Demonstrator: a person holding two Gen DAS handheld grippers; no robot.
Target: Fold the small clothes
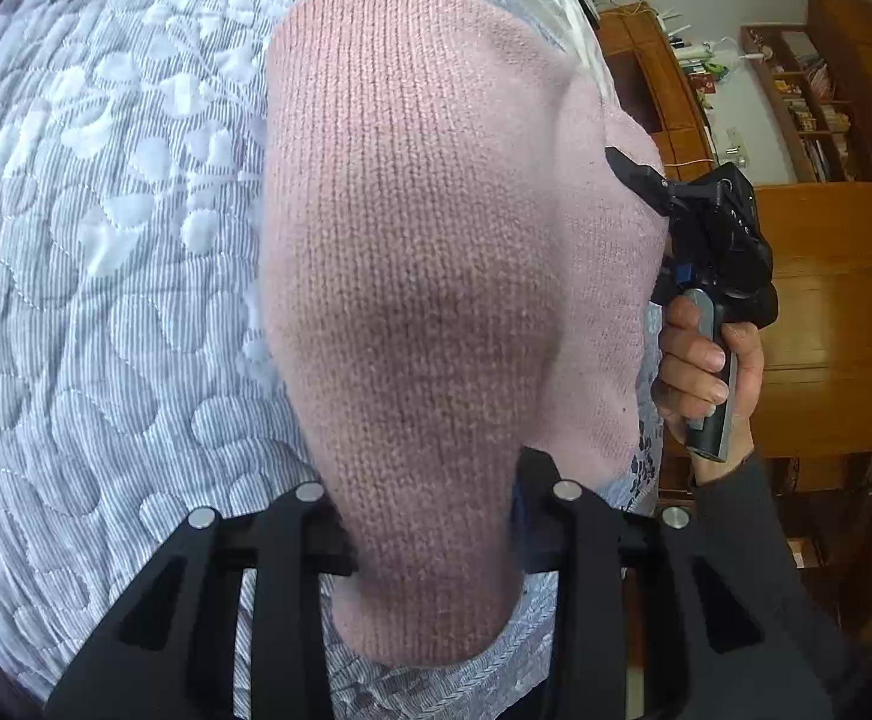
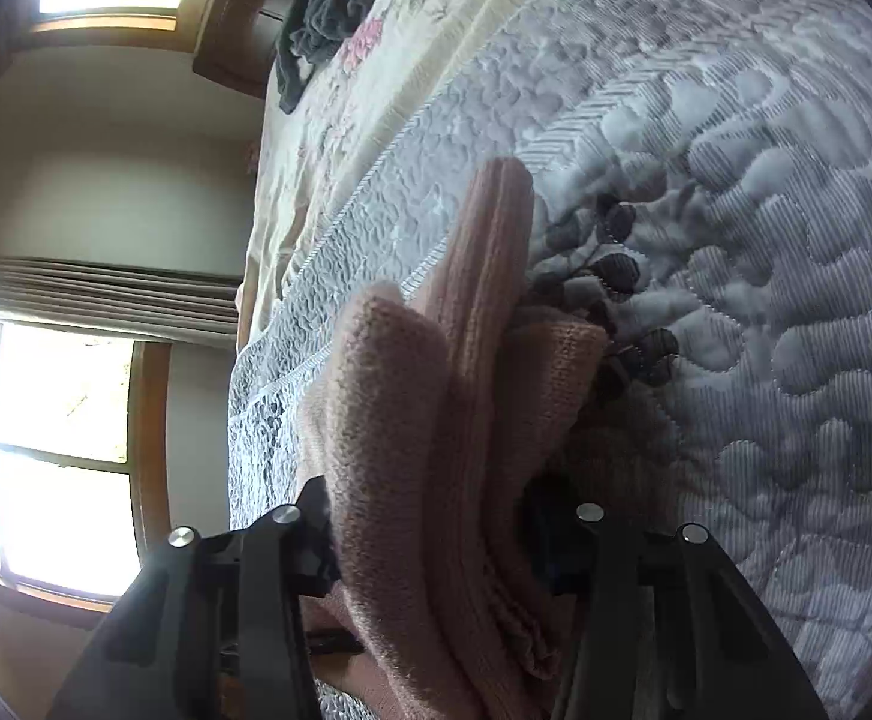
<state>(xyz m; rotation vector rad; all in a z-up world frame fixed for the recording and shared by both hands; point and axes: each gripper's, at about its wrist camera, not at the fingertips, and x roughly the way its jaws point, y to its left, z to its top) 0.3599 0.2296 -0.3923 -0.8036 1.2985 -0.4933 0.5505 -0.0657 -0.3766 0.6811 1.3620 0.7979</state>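
pink knit [image 1: 424,252] fills the middle of the left wrist view, bulging right up against the lens and running down between the left gripper [image 1: 430,516] fingers at the bottom of the frame, so those jaws are closed narrow on a bunched fold of it. at right of that frame the right gripper [image 1: 646,180] bites the far edge of the knit, with a hand [image 1: 706,372] on its handle and a dark sleeve [image 1: 754,540] below. in the right wrist view several stacked layers of knit [image 2: 466,420] stand between that gripper's fingers [image 2: 610,588], jaws fairly narrow and clamped on them. the garment hangs between the two grippers above the quilt [image 1: 106,240], which covers the left of that frame; whether any of it touches the quilt i cannot tell. risk, as i judge it: the thick soft bundle could slip from one clamp, or the layers could slide apart if the grips pull unevenly, leaving a crooked fold; the loose knit might also snag on a fingertip at release. a grey cloth [image 2: 322,12] lies at upper left of the right view, well apart. no brand, label or writing can be read anywhere.
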